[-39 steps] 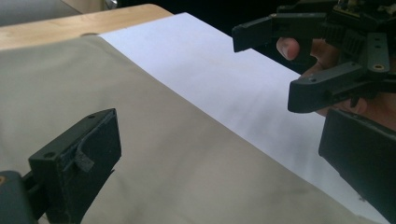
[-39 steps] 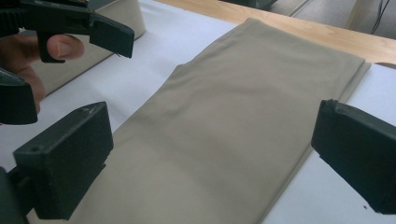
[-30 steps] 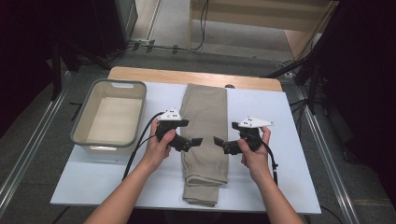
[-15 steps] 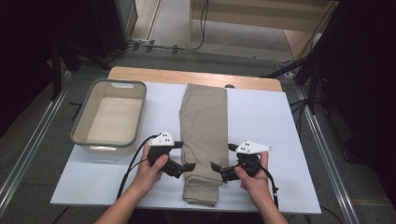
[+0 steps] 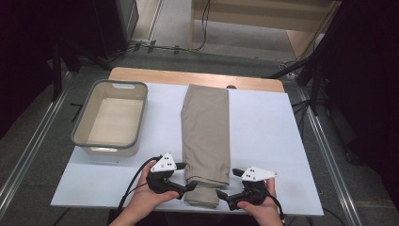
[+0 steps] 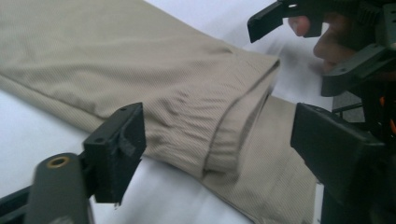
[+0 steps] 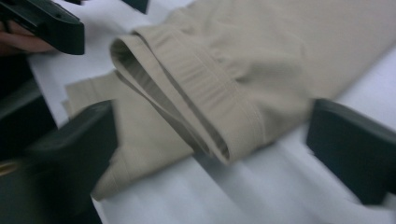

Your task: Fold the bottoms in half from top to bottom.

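Note:
Folded khaki trousers [image 5: 206,127] lie lengthwise on the white board [image 5: 282,141], the near end doubled over in layers. My left gripper [image 5: 188,187] sits low at the near left corner. Its jaws have just been closing and straddle the folded edge [image 6: 219,140] without pressing it, so my left gripper [image 6: 222,126] is open. My right gripper [image 5: 222,194] is at the near right corner. Its jaws have also just been closing, with the layered hem [image 7: 210,107] between them and a gap on both sides, so my right gripper [image 7: 212,116] is open.
An empty beige basin [image 5: 80,136] with a grey rim stands on the board's left side. The wooden table edge [image 5: 188,75] runs behind the board. Metal rails and cables lie on the floor at both sides.
Both hands have slid along the trousers toward the near edge of the board and lowered, from mid-length to the near end's corners. The trousers have not moved.

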`<state>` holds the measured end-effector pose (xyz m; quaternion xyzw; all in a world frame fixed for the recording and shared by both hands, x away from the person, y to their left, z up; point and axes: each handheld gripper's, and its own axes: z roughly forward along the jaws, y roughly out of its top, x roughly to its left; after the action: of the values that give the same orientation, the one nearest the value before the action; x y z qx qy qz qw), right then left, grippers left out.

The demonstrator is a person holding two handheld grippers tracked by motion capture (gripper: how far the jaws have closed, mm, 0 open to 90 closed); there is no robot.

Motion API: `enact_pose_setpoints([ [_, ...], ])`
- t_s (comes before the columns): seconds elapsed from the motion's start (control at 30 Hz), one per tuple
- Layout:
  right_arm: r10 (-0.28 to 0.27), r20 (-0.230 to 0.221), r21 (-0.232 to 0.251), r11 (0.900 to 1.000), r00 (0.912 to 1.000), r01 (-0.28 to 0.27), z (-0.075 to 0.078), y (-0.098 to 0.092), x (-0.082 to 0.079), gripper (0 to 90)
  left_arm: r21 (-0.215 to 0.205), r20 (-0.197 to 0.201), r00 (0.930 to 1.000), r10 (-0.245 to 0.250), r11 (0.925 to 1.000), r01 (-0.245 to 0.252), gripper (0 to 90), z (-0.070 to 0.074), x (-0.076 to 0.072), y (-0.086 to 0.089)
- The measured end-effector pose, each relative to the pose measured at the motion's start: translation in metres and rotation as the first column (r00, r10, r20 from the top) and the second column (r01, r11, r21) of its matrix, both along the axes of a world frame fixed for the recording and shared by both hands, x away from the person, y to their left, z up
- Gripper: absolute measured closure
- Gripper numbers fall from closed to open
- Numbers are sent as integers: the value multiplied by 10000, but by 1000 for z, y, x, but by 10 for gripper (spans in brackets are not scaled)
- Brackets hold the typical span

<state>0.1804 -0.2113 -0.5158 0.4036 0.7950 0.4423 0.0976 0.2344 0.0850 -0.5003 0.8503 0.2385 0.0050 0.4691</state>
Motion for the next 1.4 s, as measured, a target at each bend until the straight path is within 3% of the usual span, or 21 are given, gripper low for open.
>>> enact_pose_setpoints([
  [0.1,-146,-215,-201,9997,9997,141,-4,0,-6,149,234,7,9997,229,9995,-229,273,-3,-4,-3],
  [0.17,-407,-41,-823,9958,9992,402,-6,4,-9,206,485,79,9985,534,9974,-537,335,-4,-5,-5],
  [0.3,-798,206,-1268,9885,9966,817,-7,7,-8,294,910,130,9956,933,9914,-941,437,-7,-3,-6],
  [0.47,-879,609,-1557,9831,9943,965,-7,8,-9,443,776,-161,9924,1223,9896,-1207,550,-7,0,-3],
  [0.6,-706,761,-1466,9859,9946,812,-7,9,-9,560,672,-168,9930,1166,9911,-1153,630,-7,1,-2],
  [0.7,-557,599,-1494,9867,9966,641,-9,9,-8,633,637,-224,9941,1064,9925,-1048,701,-7,1,-1],
  [0.8,-479,550,-1531,9866,9973,558,-9,10,-9,682,659,-236,9941,1057,9924,-1040,721,-8,1,-1],
  [0.93,-389,470,-1426,9888,9981,452,-9,10,-8,777,776,62,9948,1021,9917,-1023,739,-8,-1,-3],
  [1.03,-388,383,-1276,9909,9985,434,-9,9,-8,811,808,174,9948,1002,9916,-1013,775,-7,-3,-3],
  [1.23,-258,619,-1372,9899,9977,341,-7,12,-9,836,915,475,9949,886,9915,-926,856,-4,-6,-4],
  [1.4,-255,680,-1085,9936,9974,328,-3,10,-12,836,630,466,9960,763,9949,-791,857,3,-9,-1],
])
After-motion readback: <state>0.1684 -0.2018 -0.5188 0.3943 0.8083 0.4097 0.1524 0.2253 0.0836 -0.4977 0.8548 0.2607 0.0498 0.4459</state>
